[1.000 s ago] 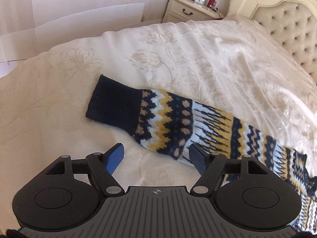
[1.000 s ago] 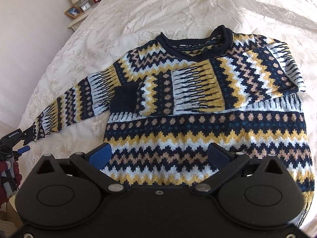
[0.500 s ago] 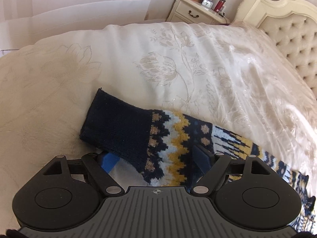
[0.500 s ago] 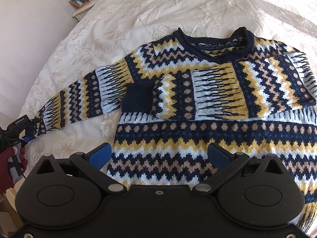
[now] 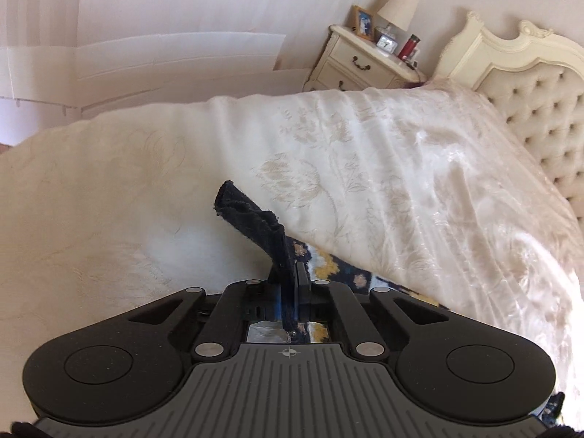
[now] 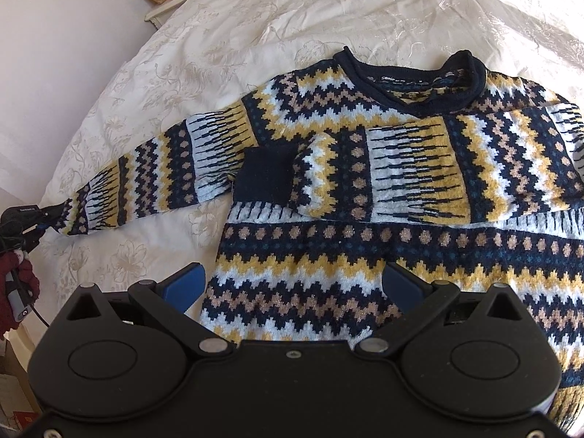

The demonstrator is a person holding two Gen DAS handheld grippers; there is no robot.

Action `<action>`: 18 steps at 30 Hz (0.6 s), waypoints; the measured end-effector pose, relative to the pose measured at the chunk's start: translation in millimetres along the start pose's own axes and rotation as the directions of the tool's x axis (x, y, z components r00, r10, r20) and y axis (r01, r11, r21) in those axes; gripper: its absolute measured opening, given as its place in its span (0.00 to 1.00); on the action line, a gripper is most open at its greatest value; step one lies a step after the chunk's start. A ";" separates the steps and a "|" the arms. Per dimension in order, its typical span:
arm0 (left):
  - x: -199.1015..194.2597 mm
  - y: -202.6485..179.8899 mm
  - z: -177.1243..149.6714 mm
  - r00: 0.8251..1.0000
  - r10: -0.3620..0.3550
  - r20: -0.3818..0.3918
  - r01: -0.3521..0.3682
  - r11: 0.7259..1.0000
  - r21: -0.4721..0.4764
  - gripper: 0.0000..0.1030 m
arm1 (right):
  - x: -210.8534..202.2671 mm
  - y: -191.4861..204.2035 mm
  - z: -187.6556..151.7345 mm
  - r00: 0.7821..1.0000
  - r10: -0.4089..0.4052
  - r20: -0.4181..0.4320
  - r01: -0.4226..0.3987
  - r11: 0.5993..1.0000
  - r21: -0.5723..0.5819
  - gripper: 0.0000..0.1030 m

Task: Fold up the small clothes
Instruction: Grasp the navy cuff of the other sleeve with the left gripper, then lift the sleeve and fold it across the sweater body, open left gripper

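Observation:
A patterned navy, yellow and white sweater [image 6: 365, 189] lies flat on the cream bedspread [image 6: 255, 18], neck away from me. One sleeve is folded across the chest, its navy cuff [image 6: 264, 173] near the middle. The other sleeve [image 6: 153, 179] stretches out to the left. My left gripper [image 5: 290, 288] is shut on that sleeve's navy cuff [image 5: 252, 219], which sticks up crumpled from between the fingers. From the right wrist view the left gripper [image 6: 40, 215] shows at the sleeve's end. My right gripper [image 6: 292, 288] hangs open over the sweater's lower body, holding nothing.
A cream bedside table [image 5: 361, 62] with a lamp, photo frame, clock and red can stands at the bed's far corner. A tufted headboard [image 5: 540, 109] rises on the right. A hand in a dark red glove [image 6: 16, 292] holds the left tool at the bed's edge.
The left gripper moved forward over the sleeve cuff and shut on it, bunching the cuff upward. The right gripper drifted a little nearer over the sweater and stayed open.

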State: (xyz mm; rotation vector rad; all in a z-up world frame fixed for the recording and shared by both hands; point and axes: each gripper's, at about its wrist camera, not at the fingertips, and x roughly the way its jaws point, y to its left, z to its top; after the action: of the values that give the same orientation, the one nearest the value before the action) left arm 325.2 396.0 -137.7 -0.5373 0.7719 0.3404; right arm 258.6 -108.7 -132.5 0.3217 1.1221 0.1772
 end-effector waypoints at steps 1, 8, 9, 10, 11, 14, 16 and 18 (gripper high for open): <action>-7.5 -8.8 1.9 1.000 -0.009 0.009 0.009 1.000 0.021 0.05 | -0.2 -1.4 -0.7 1.000 0.004 0.000 -0.004 1.000 -0.001 1.00; -72.3 -89.4 2.9 0.986 -0.146 0.075 0.131 0.976 0.175 0.05 | -8.6 -19.3 -4.5 0.999 0.049 0.011 -0.049 0.999 -0.002 1.00; -81.6 -104.1 1.8 0.981 -0.174 0.084 0.155 0.968 0.197 0.05 | -10.8 -23.1 -5.0 0.998 0.055 0.014 -0.055 0.998 -0.002 1.00; -90.3 -119.1 0.5 0.976 -0.198 0.091 0.174 0.960 0.219 0.05 | -13.1 -27.1 -5.7 0.998 0.060 0.017 -0.060 0.998 -0.001 1.00; -98.4 -136.0 -1.7 0.970 -0.224 0.097 0.195 0.951 0.241 0.05 | -16.4 -32.3 -6.3 0.998 0.066 0.020 -0.066 0.998 0.000 1.00; -116.9 -183.5 -12.4 0.947 -0.307 0.094 0.268 0.917 0.294 0.05 | -27.5 -50.5 -8.2 0.997 0.077 0.032 -0.077 0.997 0.008 1.00; -123.1 -219.6 -26.0 0.929 -0.363 0.074 0.318 0.885 0.341 0.05 | -35.2 -63.2 -9.5 0.996 0.078 0.040 -0.078 0.997 0.016 1.00; -125.0 -253.7 -44.3 0.908 -0.416 0.046 0.370 0.848 0.379 0.05 | -44.5 -79.5 -11.1 0.996 0.076 0.050 -0.077 0.997 0.027 1.00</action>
State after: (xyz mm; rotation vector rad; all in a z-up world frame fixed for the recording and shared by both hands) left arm 337.1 152.1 11.8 -0.3080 0.5640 -0.1530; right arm 227.8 -194.9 -125.9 0.3929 1.0652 0.2202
